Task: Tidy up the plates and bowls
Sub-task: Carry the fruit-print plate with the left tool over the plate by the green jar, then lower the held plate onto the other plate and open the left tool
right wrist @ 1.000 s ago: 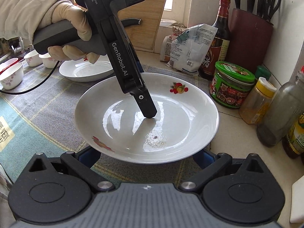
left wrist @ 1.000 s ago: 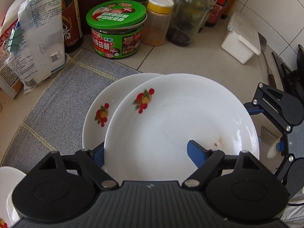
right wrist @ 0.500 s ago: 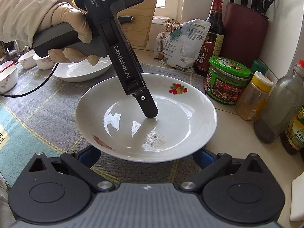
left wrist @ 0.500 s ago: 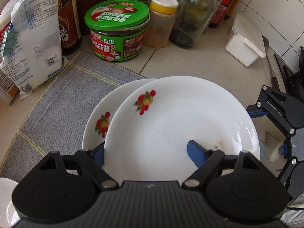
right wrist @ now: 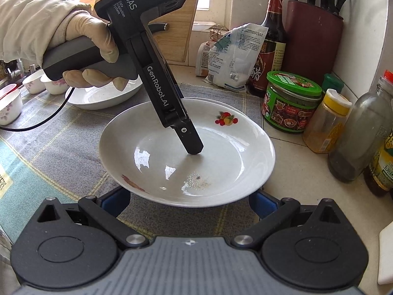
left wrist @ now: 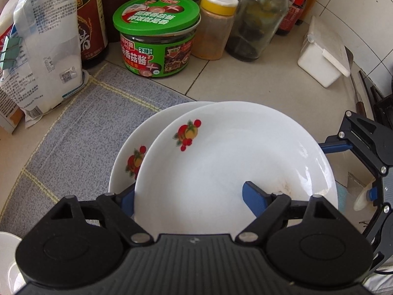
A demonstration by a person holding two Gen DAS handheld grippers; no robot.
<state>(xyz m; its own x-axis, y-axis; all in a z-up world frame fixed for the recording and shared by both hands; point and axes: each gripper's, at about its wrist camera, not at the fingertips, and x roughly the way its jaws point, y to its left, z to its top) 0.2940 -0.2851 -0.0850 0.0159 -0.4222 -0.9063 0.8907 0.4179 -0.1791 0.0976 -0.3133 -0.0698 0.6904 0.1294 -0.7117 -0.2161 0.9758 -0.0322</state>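
My left gripper (left wrist: 194, 196) is shut on the near rim of a white plate (left wrist: 233, 162) with a fruit print, one finger inside it and one below. It holds the plate a little above a second matching plate (left wrist: 130, 152) on the grey mat. In the right wrist view the held plate (right wrist: 221, 157) is seen with the left gripper's finger (right wrist: 192, 142) in it. My right gripper (right wrist: 189, 201) is open, its fingers spread just under the plate's near rim, not touching it that I can see.
A green-lidded jar (left wrist: 157, 36), spice jar (left wrist: 216, 24), glass bottle (left wrist: 260, 17), soy bottle (right wrist: 269, 39) and a white bag (left wrist: 46, 49) stand along the wall. Another plate (right wrist: 105, 95) and small bowls (right wrist: 9, 105) sit at far left. A knife block (right wrist: 314, 36) stands behind.
The held plate has moved slightly toward the jars and over the lower plate. The right gripper has stayed open below its rim.
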